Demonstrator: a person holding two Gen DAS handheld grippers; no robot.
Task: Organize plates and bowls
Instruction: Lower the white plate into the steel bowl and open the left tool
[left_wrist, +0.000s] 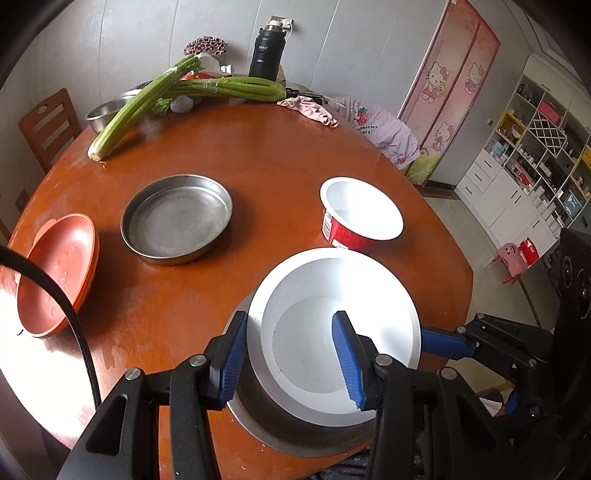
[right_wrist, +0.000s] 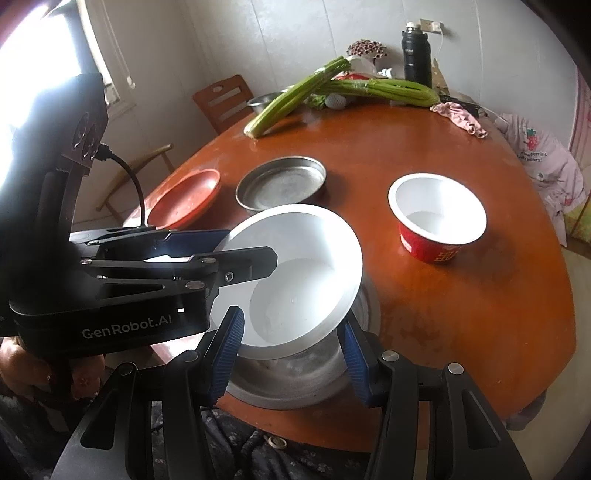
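Both the left gripper and right gripper clamp the round white plastic bowl, tilted over the round steel pan at six o'clock on the table.

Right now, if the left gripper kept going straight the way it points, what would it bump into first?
Probably the white bowl. The left gripper already has its fingers on either side of that bowl's rim, above the steel pan. Going on, it would likely push deeper onto the bowl, though depth is hard to judge.

Both wrist views steep, close; share white bowl
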